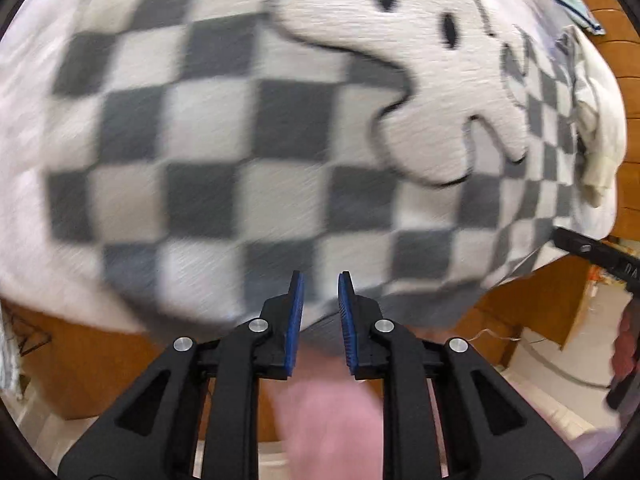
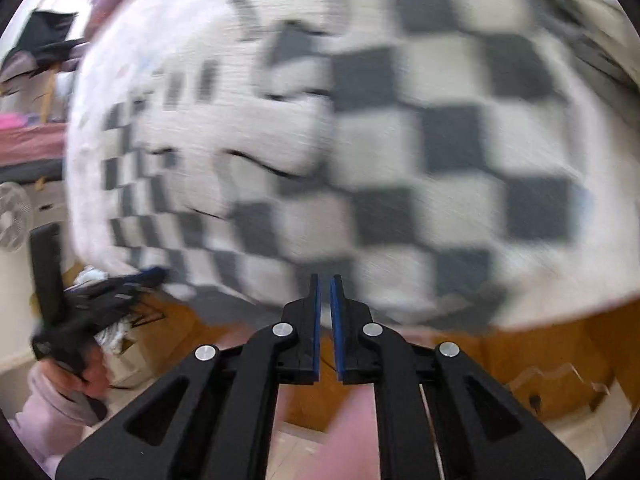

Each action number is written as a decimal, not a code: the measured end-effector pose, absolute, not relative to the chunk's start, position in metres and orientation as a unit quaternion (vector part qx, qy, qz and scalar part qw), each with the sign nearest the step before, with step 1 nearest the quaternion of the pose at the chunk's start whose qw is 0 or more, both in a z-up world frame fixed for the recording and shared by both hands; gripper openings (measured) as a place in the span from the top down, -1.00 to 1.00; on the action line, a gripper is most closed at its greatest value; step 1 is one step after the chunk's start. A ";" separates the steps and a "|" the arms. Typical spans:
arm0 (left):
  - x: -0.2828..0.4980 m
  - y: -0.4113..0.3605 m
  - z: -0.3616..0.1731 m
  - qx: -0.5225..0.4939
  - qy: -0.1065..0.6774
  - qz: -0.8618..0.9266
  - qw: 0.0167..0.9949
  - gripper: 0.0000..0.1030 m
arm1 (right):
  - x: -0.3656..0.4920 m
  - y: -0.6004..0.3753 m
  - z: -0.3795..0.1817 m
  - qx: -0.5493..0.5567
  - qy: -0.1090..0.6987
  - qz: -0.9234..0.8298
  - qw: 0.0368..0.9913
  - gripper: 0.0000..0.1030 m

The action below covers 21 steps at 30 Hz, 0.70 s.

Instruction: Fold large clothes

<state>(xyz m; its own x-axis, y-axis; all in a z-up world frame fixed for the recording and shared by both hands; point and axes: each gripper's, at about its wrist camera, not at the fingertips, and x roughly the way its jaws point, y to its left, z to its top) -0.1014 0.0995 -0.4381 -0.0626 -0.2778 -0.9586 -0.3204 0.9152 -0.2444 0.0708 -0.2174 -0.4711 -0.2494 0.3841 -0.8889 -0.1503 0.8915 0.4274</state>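
A large white garment with a grey checkerboard pattern [image 1: 224, 140] and a white cartoon figure [image 1: 432, 92] lies spread on an orange-brown wooden table [image 1: 100, 360]. It fills the right wrist view too [image 2: 400, 152], blurred. My left gripper [image 1: 321, 284] is open with a clear gap between the blue pads, at the garment's near hem, holding nothing. My right gripper [image 2: 325, 284] has its pads almost together with a thin gap, at the near hem, with no cloth seen between them. The left gripper also shows at the lower left of the right wrist view [image 2: 132, 284].
The table's near edge [image 2: 540, 340] runs below the garment. A light floor [image 1: 560, 380] lies below. A white fan [image 2: 14, 216] and pink bedding [image 2: 28, 140] stand at the left. A blue-edged item [image 1: 576, 0] lies beyond the garment at the upper right.
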 end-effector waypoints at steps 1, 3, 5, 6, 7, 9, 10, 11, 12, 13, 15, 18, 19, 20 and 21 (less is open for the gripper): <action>-0.095 0.091 -0.445 -0.217 0.732 0.006 0.645 0.65 | 0.072 -0.207 -0.481 0.084 0.762 0.226 0.602 0.87; -0.092 0.071 -0.472 -0.234 0.757 -0.016 0.610 0.64 | 0.065 -0.184 -0.508 0.089 0.781 0.227 0.576 0.86; -0.104 0.059 -0.492 -0.204 0.780 -0.021 0.591 0.64 | 0.036 -0.166 -0.545 0.064 0.819 0.208 0.531 0.86; -0.110 0.056 -0.495 -0.196 0.787 -0.027 0.584 0.64 | 0.022 -0.169 -0.554 0.058 0.830 0.201 0.517 0.86; -0.119 0.058 -0.495 -0.192 0.795 -0.025 0.575 0.64 | 0.013 -0.169 -0.558 0.056 0.838 0.196 0.507 0.87; -0.131 0.070 -0.481 -0.197 0.794 -0.018 0.574 0.64 | -0.001 -0.186 -0.556 0.045 0.849 0.175 0.496 0.87; -0.134 0.079 -0.468 -0.192 0.788 -0.014 0.585 0.63 | -0.001 -0.192 -0.551 0.051 0.847 0.171 0.500 0.82; -0.135 0.084 -0.459 -0.178 0.784 -0.005 0.595 0.63 | 0.003 -0.201 -0.541 0.061 0.842 0.169 0.509 0.81; -0.134 0.094 -0.446 -0.158 0.778 0.007 0.608 0.63 | 0.009 -0.208 -0.530 0.070 0.833 0.167 0.523 0.81; -0.131 0.103 -0.437 -0.151 0.773 0.018 0.616 0.60 | 0.022 -0.219 -0.512 0.078 0.815 0.167 0.549 0.81; -0.119 0.135 -0.420 -0.163 0.753 0.051 0.636 0.58 | 0.041 -0.236 -0.491 0.080 0.792 0.157 0.585 0.81; -0.103 0.174 -0.418 -0.178 0.731 0.088 0.653 0.54 | 0.081 -0.263 -0.472 0.082 0.752 0.119 0.643 0.81; -0.094 0.188 -0.423 -0.176 0.731 0.105 0.650 0.48 | 0.098 -0.274 -0.470 0.073 0.738 0.096 0.664 0.81; -0.092 0.205 -0.438 -0.172 0.736 0.122 0.643 0.47 | 0.110 -0.290 -0.479 0.067 0.732 0.080 0.673 0.81; -0.086 0.214 -0.451 -0.165 0.746 0.141 0.629 0.47 | 0.118 -0.298 -0.480 0.065 0.729 0.065 0.678 0.81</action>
<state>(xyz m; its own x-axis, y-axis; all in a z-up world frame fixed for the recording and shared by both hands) -0.0857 0.2139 -0.4512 -0.1533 -0.0692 -0.9858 -0.4244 0.9055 0.0025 0.1175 -0.2984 -0.4805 -0.0719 0.1821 -0.9807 0.0068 0.9833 0.1821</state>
